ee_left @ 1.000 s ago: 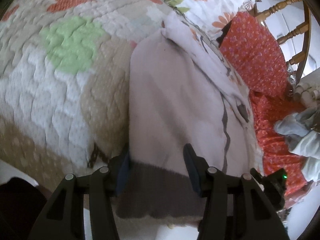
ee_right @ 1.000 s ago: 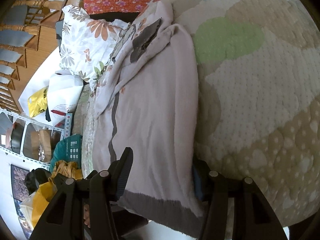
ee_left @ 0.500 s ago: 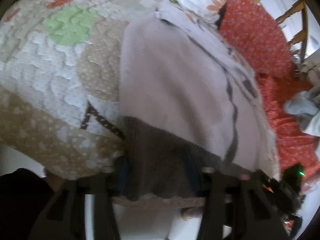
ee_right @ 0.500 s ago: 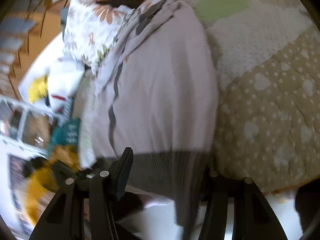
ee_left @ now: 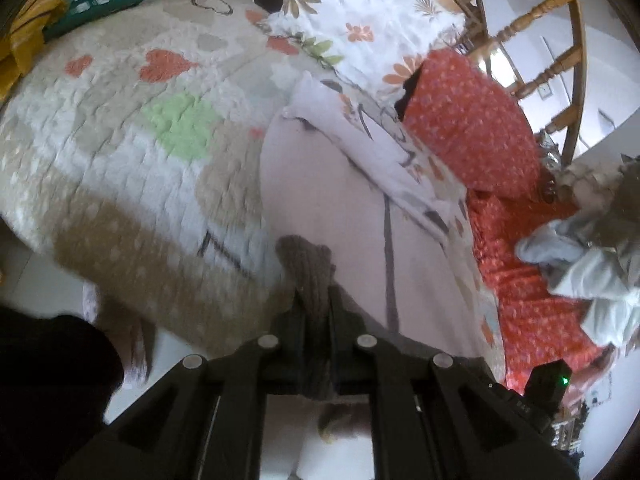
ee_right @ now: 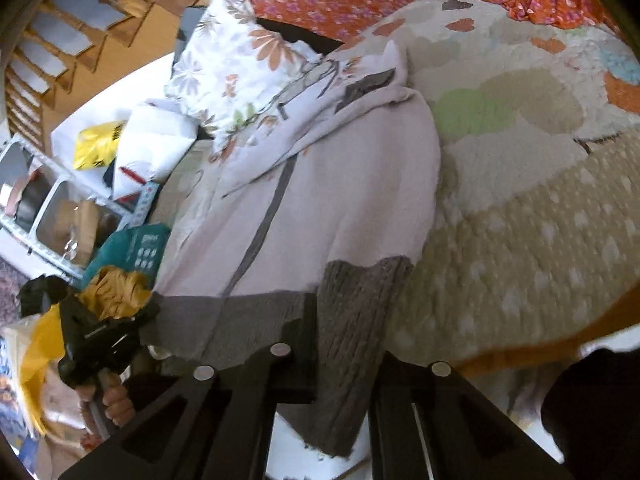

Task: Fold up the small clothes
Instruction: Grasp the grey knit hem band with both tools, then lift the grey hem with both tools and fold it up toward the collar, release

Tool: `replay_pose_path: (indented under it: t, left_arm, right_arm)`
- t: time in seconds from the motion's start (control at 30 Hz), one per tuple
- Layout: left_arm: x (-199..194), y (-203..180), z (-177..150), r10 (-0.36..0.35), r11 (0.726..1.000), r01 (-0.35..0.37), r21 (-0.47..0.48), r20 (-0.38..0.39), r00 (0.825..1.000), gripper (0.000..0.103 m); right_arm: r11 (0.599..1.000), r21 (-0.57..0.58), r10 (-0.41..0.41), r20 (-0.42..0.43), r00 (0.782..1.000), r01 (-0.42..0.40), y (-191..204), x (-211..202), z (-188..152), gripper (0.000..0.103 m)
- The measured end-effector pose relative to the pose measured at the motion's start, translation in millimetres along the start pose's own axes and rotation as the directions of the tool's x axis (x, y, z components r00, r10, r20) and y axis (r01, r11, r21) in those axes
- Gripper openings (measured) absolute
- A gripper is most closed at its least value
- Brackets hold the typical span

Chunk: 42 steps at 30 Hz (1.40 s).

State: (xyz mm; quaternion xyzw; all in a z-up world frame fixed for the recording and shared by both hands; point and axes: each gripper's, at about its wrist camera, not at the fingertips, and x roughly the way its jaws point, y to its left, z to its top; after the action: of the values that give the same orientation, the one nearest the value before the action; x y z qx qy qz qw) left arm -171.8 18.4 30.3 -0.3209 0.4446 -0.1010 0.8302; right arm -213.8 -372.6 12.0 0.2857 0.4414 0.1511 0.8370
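A pale pink knit garment [ee_left: 340,208] with a grey ribbed hem [ee_left: 308,260] lies lengthwise on the quilted bed. My left gripper [ee_left: 314,300] is shut on one corner of that hem, which bunches up between its fingers. In the right wrist view the same garment [ee_right: 352,184] runs away from me. My right gripper [ee_right: 348,344] has its jaws closing tight on the other hem corner [ee_right: 352,304], and the grey knit hangs through them. The left gripper [ee_right: 92,340] shows at the lower left with a hand around its handle.
The heart-patterned quilt [ee_left: 120,140] covers the bed. A floral pillow [ee_left: 360,20], an orange flowered cloth [ee_left: 472,128] and a heap of pale clothes [ee_left: 592,256] lie beyond the garment. A wooden railing [ee_left: 540,32] stands behind. A wire shelf [ee_right: 48,200] is at the left.
Both grippers went from open around the hem to shut on it. The hem has lifted off the bed edge and bunched, and both views have risen.
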Motion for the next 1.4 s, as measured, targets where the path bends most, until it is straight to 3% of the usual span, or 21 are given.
replay_pose_path:
  t: [0.2, 0.3, 0.4, 0.57, 0.77, 0.97, 1.23, 1.4]
  left_arm:
    - [19.1, 23.8, -40.6, 0.052, 0.998, -0.054, -0.022, -0.082, 0.995, 0.008]
    - [21.5, 31.0, -43.9, 0.062, 0.997, -0.065, -0.029, -0.098, 0.993, 0.008]
    - [20.2, 27.7, -31.9, 0.058, 0.998, -0.059, -0.011, -0.082, 0.995, 0.008]
    - [26.8, 6.4, 18.4, 0.048, 0.999, -0.047, 0.026, -0.045, 0.998, 0.008]
    - [51.8, -27.9, 97.0, 0.069, 0.995, -0.071, 0.069, 0.033, 0.997, 0.008]
    - [93.4, -50.6, 167.1, 0.079, 0.995, -0.082, 0.062, 0.06, 0.995, 0.008]
    - [168.8, -47.2, 211.8, 0.163, 0.985, -0.164, 0.052, 0.02, 0.986, 0.008]
    - [200.3, -42.5, 229.3, 0.174, 0.985, -0.174, 0.012, -0.004, 0.985, 0.009]
  right_arm:
    - [0.998, -0.003, -0.058, -0.077, 0.995, 0.058, -11.8, 1.1, -39.5, 0.004]
    - [0.998, 0.03, -0.056, -0.109, 0.992, 0.059, -19.2, 12.8, -36.9, 0.005]
    - [0.997, -0.015, -0.076, -0.099, 0.992, 0.075, -9.2, 13.8, -24.9, 0.005]
    - [0.99, -0.1, -0.107, -0.051, 0.993, 0.102, 10.6, 12.4, 18.0, 0.005]
    - [0.971, -0.192, -0.133, 0.058, 0.989, 0.141, 44.4, 22.8, 92.7, 0.005]
    - [0.963, -0.196, -0.171, 0.09, 0.981, 0.186, 58.6, 57.9, 160.7, 0.005]
    - [0.948, -0.149, -0.28, 0.026, 0.96, 0.281, 23.4, 138.0, 228.7, 0.005]
    - [0.975, -0.042, -0.218, -0.046, 0.975, 0.216, -23.9, 175.1, 258.7, 0.006]
